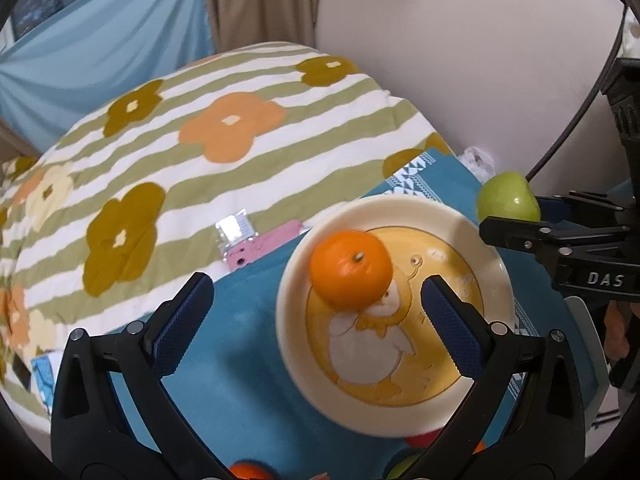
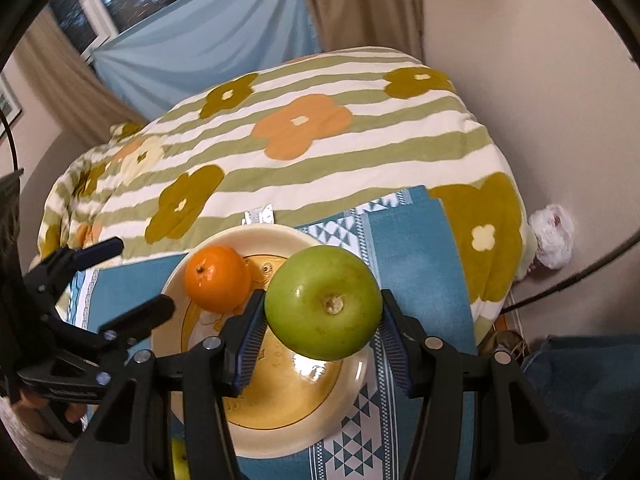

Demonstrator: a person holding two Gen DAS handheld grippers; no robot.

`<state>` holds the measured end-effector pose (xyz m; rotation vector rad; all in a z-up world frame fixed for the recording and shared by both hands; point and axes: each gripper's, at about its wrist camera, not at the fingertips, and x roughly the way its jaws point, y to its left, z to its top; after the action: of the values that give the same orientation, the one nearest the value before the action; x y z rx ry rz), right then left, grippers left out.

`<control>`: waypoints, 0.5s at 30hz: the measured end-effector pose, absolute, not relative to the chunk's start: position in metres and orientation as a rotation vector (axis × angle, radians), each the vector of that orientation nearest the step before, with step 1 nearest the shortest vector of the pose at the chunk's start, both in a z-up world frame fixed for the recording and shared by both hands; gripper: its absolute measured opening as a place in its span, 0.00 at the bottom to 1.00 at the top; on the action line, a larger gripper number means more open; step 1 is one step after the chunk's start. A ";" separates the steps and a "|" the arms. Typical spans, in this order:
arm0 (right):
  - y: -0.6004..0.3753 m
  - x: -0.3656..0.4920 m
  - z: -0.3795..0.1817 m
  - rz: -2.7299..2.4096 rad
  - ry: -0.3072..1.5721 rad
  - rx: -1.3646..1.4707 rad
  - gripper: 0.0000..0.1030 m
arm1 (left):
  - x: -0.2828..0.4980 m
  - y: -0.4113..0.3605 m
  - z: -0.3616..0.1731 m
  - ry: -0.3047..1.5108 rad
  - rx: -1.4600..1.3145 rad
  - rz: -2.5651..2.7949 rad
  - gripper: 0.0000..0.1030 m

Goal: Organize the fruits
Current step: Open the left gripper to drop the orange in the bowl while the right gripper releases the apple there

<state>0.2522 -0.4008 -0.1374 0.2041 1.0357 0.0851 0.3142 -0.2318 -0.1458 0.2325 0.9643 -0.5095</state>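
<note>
Our left gripper (image 1: 316, 320) hangs with its jaws spread wide and empty over the round cream plate with a yellow duck picture (image 2: 264, 236), which lies on the bed's teal patterned cloth (image 2: 412, 248). The round orange mandarin (image 2: 217, 278) rests by the plate's far left rim, likely just released. Our right gripper (image 2: 324, 332) clamps the glossy green apple (image 2: 323, 303) above the plate's right half, ready, we judge, to be set beside the mandarin.

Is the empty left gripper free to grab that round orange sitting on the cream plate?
Probably yes. The left gripper is wide open with nothing between its fingers, and the round orange lies uncovered on the cream plate, just ahead. The green apple is held off to the side.
</note>
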 end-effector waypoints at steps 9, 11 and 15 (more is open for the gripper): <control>-0.378 0.269 -0.165 0.224 1.050 0.074 0.49 | 0.304 -0.198 -0.152 1.004 0.164 -0.450 1.00; -0.373 0.271 -0.174 0.245 1.056 0.037 0.49 | 0.303 -0.193 -0.156 1.011 0.170 -0.424 1.00; -0.363 0.273 -0.184 0.265 1.046 -0.049 0.49 | 0.300 -0.183 -0.161 1.016 0.163 -0.395 1.00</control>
<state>0.2729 -0.3627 -0.1841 -0.0488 1.0463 0.2648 0.3000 -0.1827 -0.1613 0.1635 1.0161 -0.3948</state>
